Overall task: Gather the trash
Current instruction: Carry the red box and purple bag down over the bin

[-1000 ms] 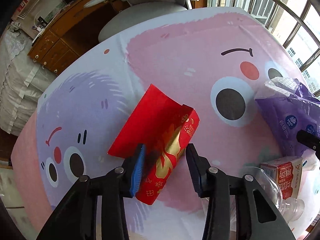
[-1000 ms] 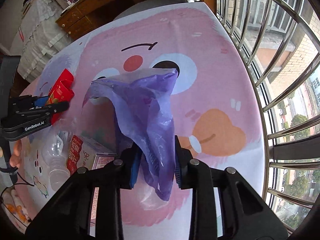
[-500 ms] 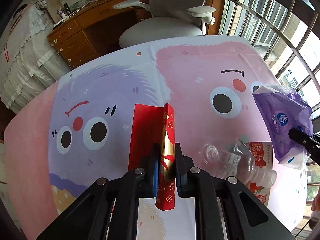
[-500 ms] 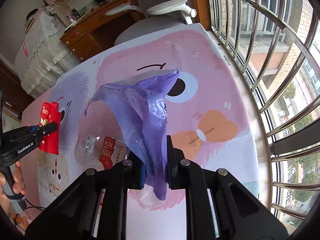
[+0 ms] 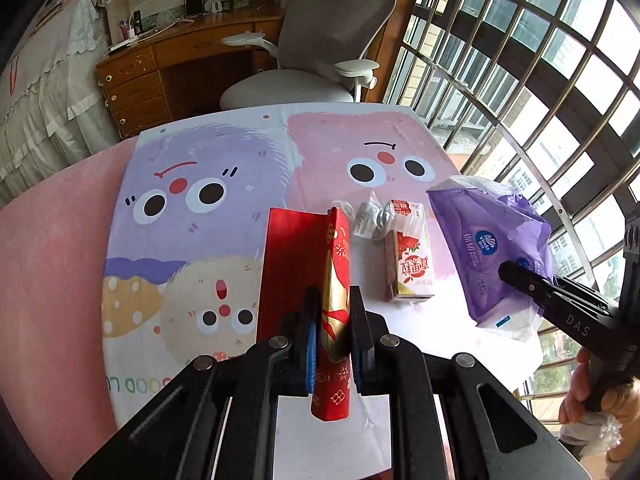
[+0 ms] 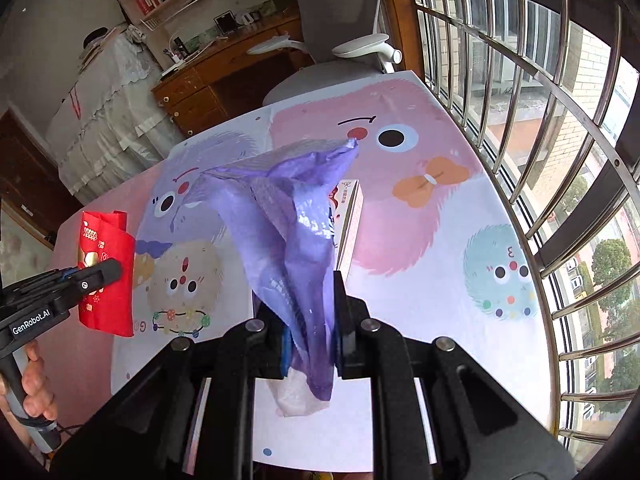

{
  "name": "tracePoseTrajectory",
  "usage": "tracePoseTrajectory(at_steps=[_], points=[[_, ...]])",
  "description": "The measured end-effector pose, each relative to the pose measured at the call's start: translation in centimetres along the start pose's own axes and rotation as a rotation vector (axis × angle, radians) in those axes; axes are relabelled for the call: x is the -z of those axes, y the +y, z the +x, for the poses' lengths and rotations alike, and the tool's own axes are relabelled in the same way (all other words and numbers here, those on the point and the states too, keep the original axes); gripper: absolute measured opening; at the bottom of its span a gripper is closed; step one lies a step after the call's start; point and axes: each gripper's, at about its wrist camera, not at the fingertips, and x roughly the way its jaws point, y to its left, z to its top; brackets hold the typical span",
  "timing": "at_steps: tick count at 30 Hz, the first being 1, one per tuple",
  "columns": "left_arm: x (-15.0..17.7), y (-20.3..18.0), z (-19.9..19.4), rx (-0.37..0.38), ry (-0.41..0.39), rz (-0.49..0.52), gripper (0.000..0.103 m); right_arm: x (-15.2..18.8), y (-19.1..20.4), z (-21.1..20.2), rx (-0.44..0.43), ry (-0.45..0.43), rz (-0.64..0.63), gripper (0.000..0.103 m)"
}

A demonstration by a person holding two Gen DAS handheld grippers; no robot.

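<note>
Left hand-held gripper [image 5: 334, 344] — folded glossy red envelope [image 5: 316, 280] between its pads

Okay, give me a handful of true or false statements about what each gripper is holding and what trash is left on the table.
1. The left gripper is shut on the red envelope. True.
2. The right gripper is open and empty. False: it clamps the purple tissue wrapper.
3. The strawberry milk carton lies on the tablecloth. True.
4. The crumpled clear bottle is held in a gripper. False: it lies by the carton.
</note>
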Motion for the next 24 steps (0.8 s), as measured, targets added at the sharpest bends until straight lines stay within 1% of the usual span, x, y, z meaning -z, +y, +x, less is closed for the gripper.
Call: tracePoseTrajectory(at_steps=[7, 10, 14, 19, 23, 24], points=[[11.0, -0.3, -6.5, 0.058, -0.017, 0.067, 0.013, 11.5, 4.8, -5.9, 0.015, 0.024, 0.028, 0.012], [15.4, -0.2, -8.4, 0.079, -0.001, 0.080, 0.013, 16.0, 6.3, -7.9, 0.027, 0.040, 0.044, 0.012], [20.2, -0.3, -10.0, 0.099, 0.029, 0.109, 0.013, 21.5, 7.8, -10.1, 0.045, 0.069, 0.031, 0.012], [24.5, -0.7, -10.3, 0.127, 0.083, 0.115, 0.013, 26.5, 8.4, -11.5, 0.053, 0.127, 0.046, 0.012], [26.8, -1.2, -9.5, 0.136, 0.122, 0.112, 0.013, 28.5, 7.7, -11.3, 0.066, 0.168, 0.046, 0.012], [27.1, -1.3, -9.0, 0.139, 0.134, 0.108, 0.013, 28.0, 6.9, -10.7, 0.068, 0.182, 0.048, 0.012]])
